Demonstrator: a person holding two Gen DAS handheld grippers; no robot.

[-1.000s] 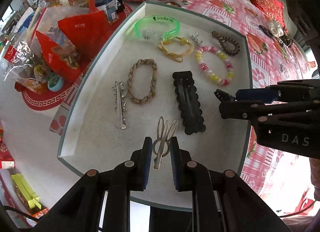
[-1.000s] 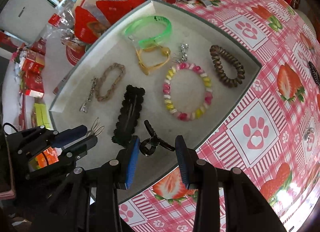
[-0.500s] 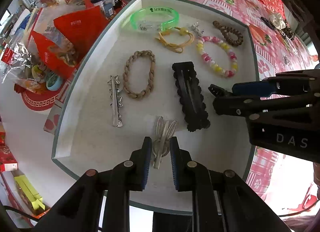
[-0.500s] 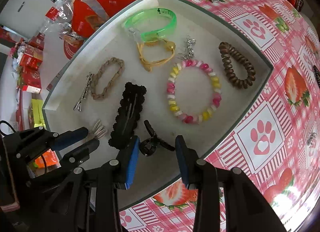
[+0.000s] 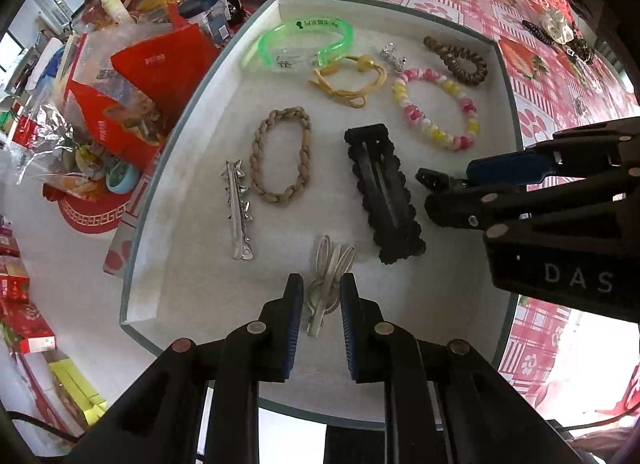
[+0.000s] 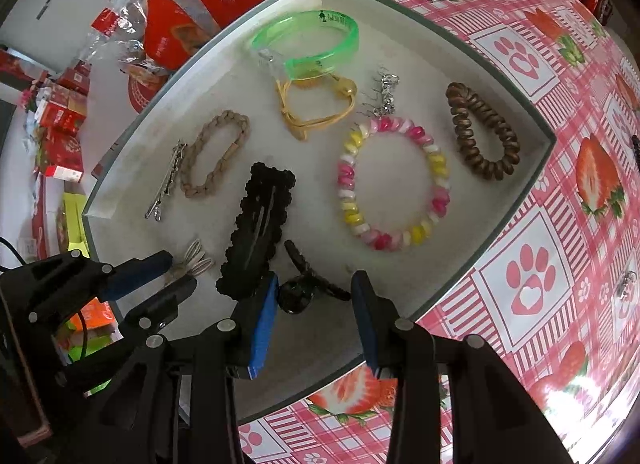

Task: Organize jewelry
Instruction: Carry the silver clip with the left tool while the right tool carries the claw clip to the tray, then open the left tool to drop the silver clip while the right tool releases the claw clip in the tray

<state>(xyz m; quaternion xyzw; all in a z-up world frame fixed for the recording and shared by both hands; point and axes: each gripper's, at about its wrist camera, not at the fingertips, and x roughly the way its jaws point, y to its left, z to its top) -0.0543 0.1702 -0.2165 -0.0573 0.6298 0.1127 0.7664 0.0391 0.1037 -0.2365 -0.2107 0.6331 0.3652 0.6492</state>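
Since a second ago your right tool (image 6: 314, 296) has begun spreading its jaws, so the small black claw clip (image 6: 308, 284) now lies loose between them on the white tray (image 6: 400, 264), while your left tool (image 5: 320, 302) stays narrowly apart around the silver rabbit-ear clip (image 5: 326, 280), whether pressing it you cannot tell. Beyond both tools the tray holds one black snap clip (image 5: 382, 192), one silver bar clip (image 5: 238, 210), one braided tan band (image 5: 280, 156), one green bangle (image 5: 304, 40), one yellow cord tie (image 5: 352, 80), one pink-and-yellow coil band (image 5: 436, 108), one brown coil band (image 5: 456, 60) and one silver earring pair (image 5: 394, 58).
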